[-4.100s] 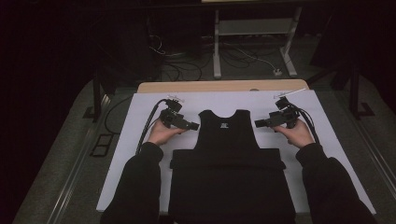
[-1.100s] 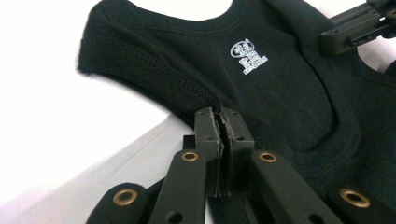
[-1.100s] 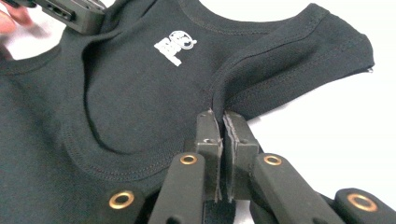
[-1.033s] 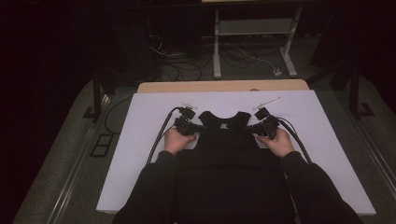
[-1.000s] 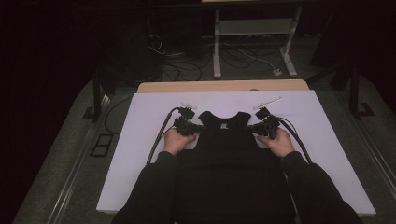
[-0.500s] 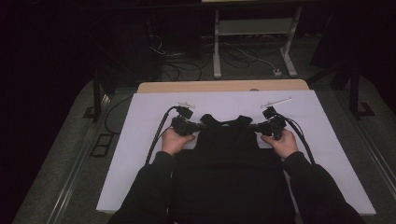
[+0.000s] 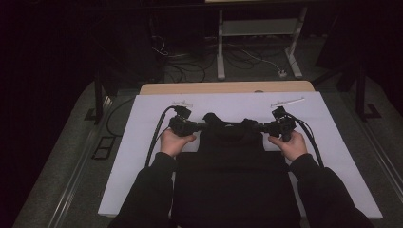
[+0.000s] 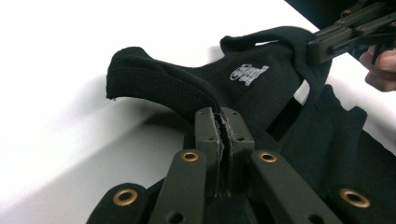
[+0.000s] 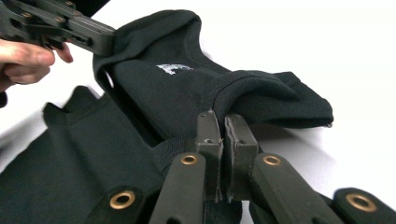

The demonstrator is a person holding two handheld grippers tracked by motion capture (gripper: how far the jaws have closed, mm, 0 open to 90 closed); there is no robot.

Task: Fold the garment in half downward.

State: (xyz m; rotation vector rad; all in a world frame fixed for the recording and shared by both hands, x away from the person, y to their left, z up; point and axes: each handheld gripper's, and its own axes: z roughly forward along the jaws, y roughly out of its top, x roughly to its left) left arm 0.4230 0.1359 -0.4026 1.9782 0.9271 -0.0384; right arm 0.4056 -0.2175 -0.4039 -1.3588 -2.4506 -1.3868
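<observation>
Tank top [image 7: 232, 156]: black, shoulders lifted off white table [image 7: 142, 142].
Left gripper [image 7: 198, 126]: clenched on 1 strap.
Right gripper [image 7: 259, 127]: clenched on the other.
Left: likely folding.

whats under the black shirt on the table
A white sheet covers the table and shows on every side of the black shirt. Its far end is pinched up by the left hand-held gripper and right hand-held gripper. Whatever lies beneath the flat part is covered.
</observation>
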